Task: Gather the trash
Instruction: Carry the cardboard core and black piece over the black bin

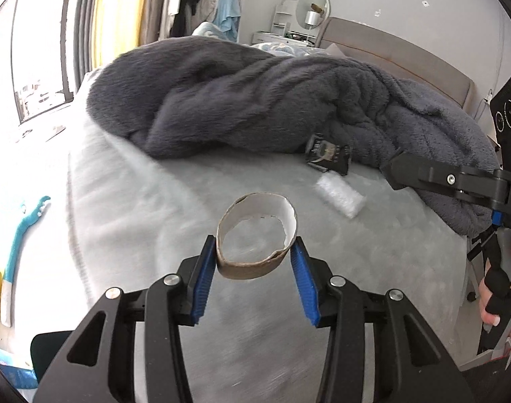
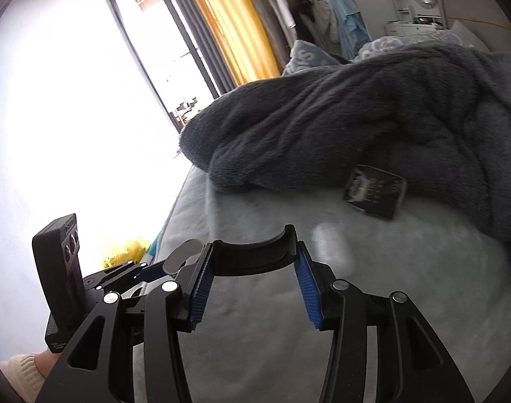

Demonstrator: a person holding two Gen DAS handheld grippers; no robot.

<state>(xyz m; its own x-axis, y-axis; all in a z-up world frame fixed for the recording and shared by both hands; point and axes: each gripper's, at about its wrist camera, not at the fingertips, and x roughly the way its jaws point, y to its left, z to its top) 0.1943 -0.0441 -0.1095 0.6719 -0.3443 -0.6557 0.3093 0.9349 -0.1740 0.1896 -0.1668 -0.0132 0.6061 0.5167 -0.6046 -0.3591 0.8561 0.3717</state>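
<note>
Both blue pads of the left hand-held gripper point(image 1: 256, 252) press on a short cardboard ring point(image 1: 256, 235), squeezed into an oval and held clear of the pale grey bed point(image 1: 127, 201) beneath. The right hand-held gripper point(image 2: 252, 252) is likewise closed on a curved black piece point(image 2: 253, 252) that spans the gap between its pads; what that piece is cannot be told.

Just beyond the cardboard ring, the left wrist view shows a small white crumpled wrapper point(image 1: 339, 198) lying on the bed, and past it a black packet point(image 1: 329, 156) resting against the edge of a dark grey fleece blanket point(image 1: 255, 100) heaped across the mattress. The right wrist view shows the same packet more squarely, with pale print on its face, while the white wrapper is only a blurred patch there.

Only the left wrist view shows a teal and white long-handled item point(image 1: 20, 245) lying beyond the bed's left edge, and a person's fingers point(image 1: 490, 299) wrapped around the right tool's handle at the right border. Only the right wrist view shows a yellow plastic bag point(image 2: 124, 252) on the floor beside the bed, near the bright window with its yellow curtain point(image 2: 228, 27).
</note>
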